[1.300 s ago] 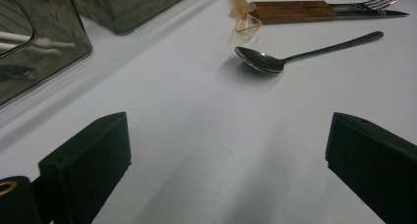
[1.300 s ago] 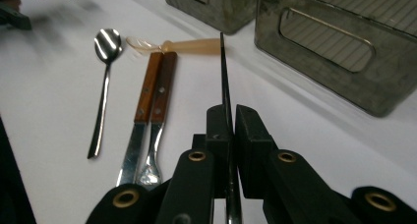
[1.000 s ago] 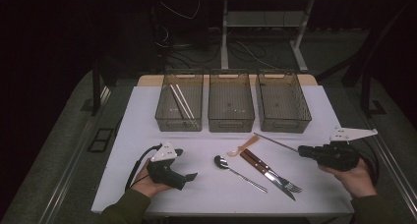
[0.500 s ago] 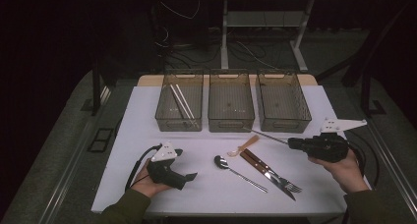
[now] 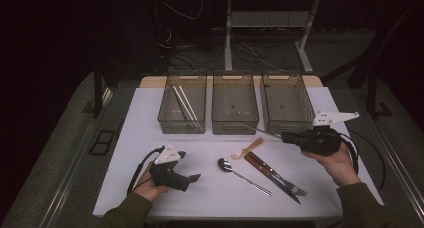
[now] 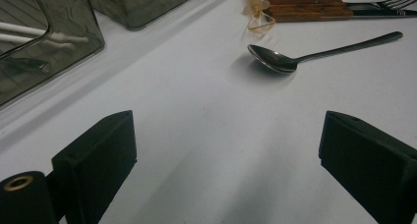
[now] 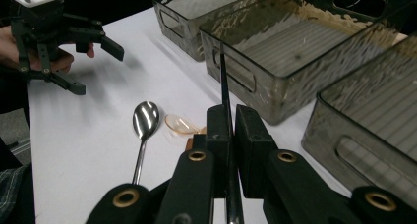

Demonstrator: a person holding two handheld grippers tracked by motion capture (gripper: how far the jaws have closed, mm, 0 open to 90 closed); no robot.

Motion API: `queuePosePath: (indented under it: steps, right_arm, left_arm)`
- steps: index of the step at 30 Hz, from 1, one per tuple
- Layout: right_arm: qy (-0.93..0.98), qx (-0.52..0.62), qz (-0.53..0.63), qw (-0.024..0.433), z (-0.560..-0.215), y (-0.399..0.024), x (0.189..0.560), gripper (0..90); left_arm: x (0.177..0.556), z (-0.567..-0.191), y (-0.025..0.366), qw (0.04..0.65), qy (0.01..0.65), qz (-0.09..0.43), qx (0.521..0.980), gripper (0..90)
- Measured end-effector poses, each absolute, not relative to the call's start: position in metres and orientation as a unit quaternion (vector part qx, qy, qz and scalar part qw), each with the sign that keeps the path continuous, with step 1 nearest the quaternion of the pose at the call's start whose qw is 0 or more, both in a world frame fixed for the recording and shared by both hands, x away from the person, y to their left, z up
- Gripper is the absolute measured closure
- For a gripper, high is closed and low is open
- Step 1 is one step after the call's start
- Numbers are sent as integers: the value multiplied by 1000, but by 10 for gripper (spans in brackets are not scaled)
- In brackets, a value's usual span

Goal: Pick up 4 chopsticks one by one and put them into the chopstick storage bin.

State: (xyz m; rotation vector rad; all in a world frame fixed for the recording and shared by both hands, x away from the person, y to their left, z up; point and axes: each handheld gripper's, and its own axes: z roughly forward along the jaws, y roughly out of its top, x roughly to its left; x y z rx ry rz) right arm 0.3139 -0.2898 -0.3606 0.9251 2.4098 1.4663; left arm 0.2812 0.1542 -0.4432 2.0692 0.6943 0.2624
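My right gripper (image 5: 285, 136) (image 7: 233, 130) is shut on a thin metal stick (image 5: 260, 131) (image 7: 223, 81). It holds the stick level above the table, with the tip pointing left toward the front of the middle bin (image 5: 234, 124). My left gripper (image 5: 189, 165) (image 6: 226, 160) rests on the white table (image 5: 150, 118) at the front left, open with nothing between its jaws. It also appears far off in the right gripper view (image 7: 96, 69). A steel spoon (image 5: 242, 175) (image 6: 295, 57) lies ahead of it.
Three smoky clear bins stand in a row at the back. The left bin (image 5: 180, 124) holds white chopsticks (image 5: 184, 104); the right bin (image 5: 287, 123) stands near my right hand. A wooden-handled knife and fork (image 5: 272, 173) and a small amber spoon (image 5: 247, 149) lie mid-table.
My right gripper has moved left and up toward the bins, carrying the stick. The left gripper has stayed where it was.
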Motion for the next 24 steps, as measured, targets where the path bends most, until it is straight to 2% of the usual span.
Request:
queuePosePath:
  steps: [24]
  right_arm:
    - [816,294,489,91,-349,-232,345,852]
  left_arm:
    - [281,-442,154,452,278,105,841,62]
